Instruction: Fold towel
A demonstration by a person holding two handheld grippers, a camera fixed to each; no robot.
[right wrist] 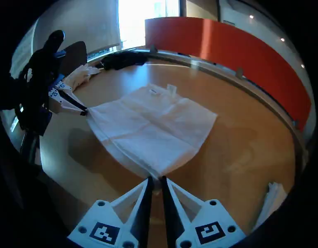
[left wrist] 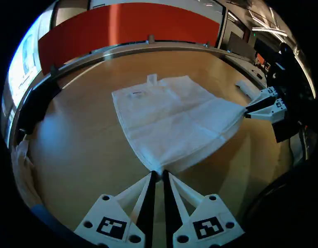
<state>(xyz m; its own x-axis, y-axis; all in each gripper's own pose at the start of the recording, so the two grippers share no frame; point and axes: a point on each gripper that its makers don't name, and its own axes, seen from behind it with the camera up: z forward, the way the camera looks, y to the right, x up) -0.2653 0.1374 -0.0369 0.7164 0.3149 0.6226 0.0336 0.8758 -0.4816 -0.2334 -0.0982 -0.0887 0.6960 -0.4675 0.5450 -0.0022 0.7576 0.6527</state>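
Cloths: a pale heap and a dark one lie beyond the towel's left corner, near the tabletop's rim.
Left gripper: my jaws are pressed together on the towel's left near corner, pinching it.
Towel: white and opened out in the middle of the tabletop, held between my two grippers. The edge that runs from one pinched corner to the other is raised off the wood, with a shadow under it. The far part lies flat.
Tag: small and white, sticking up at the towel's far edge.
Tabletop: round and wooden, bare all around the towel.
Right gripper: my jaws are pressed together on the towel's right near corner, pinching it.
Stack: white folded cloth well to the right of the towel, at the tabletop's rim.
Wall: an orange panel curving behind the towel's far side.
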